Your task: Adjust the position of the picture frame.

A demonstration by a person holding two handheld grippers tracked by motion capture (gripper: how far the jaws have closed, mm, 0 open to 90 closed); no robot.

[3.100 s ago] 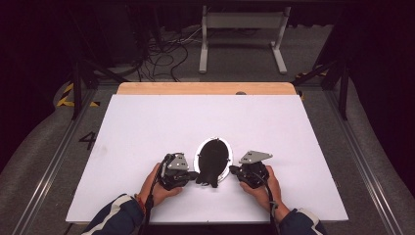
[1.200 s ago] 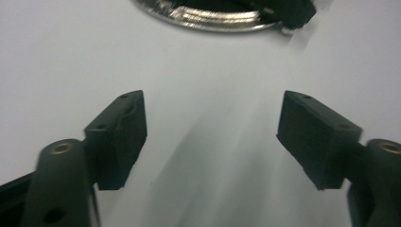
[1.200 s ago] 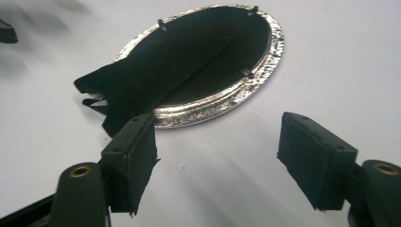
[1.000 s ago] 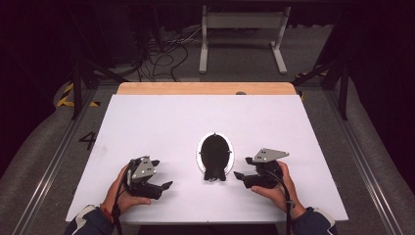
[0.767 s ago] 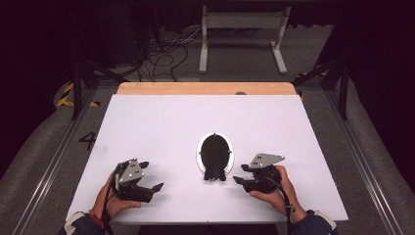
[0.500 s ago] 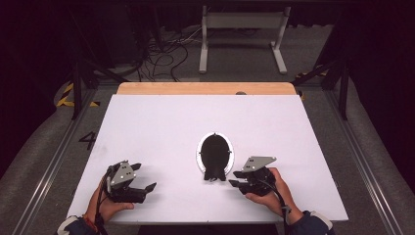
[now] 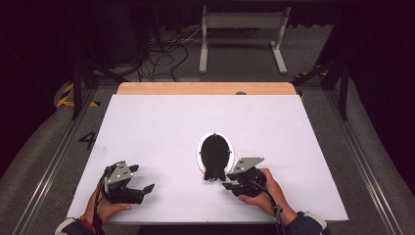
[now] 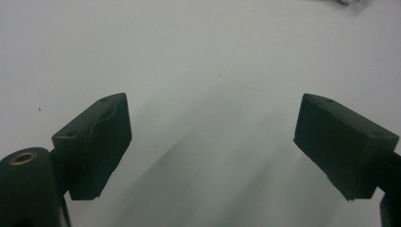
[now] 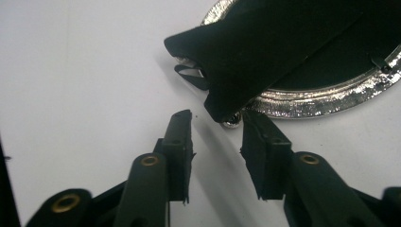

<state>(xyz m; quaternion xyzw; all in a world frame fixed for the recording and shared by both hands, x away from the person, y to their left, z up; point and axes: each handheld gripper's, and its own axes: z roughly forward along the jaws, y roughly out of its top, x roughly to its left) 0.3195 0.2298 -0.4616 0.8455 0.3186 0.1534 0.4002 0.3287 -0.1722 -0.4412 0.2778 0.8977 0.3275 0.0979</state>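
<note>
The black pouch [image 7: 214,157] lay on an oval silver frame [image 7: 199,155] mid-table, its near tip just ahead of the right gripper [image 7: 230,185], whose 2 jaws sat partly apart with nothing between. Left gripper [image 7: 147,188] was well off near the white table's [image 7: 147,127] front-left edge, jaws wide, lots of bare surface around. Both hands rested low.

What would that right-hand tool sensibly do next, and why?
Probably ease the right tongs forward and close them: they stand open just short of the black pouch's corner, which overhangs the shiny oval frame. The left tongs are open over bare table.
</note>
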